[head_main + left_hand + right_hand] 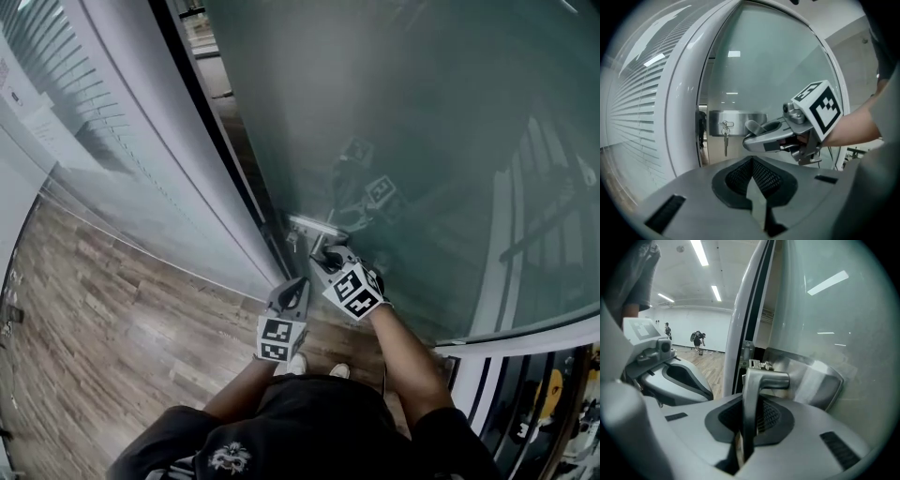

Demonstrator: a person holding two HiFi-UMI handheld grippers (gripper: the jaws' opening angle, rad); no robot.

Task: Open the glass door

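Note:
The frosted glass door (403, 112) carries a steel lock plate (813, 376) with a lever handle (761, 380). My right gripper (323, 255) is shut on that lever, which runs down between its pads (747, 427). From the left gripper view the right gripper (771, 136) sits on the handle (754, 125), and keys (725, 133) hang from the lock plate (736, 123). My left gripper (298, 284) hovers just below and left of the right one, with its jaws together (757, 192) and nothing in them. The door's edge stands slightly off the frame.
A white curved frame (187, 187) and a glass wall with blinds (56, 75) stand left of the door. Wooden floor (112, 328) lies below, with the person's shoes (319, 370) close to the door. Through the gap a bright hall with distant people (698, 339) shows.

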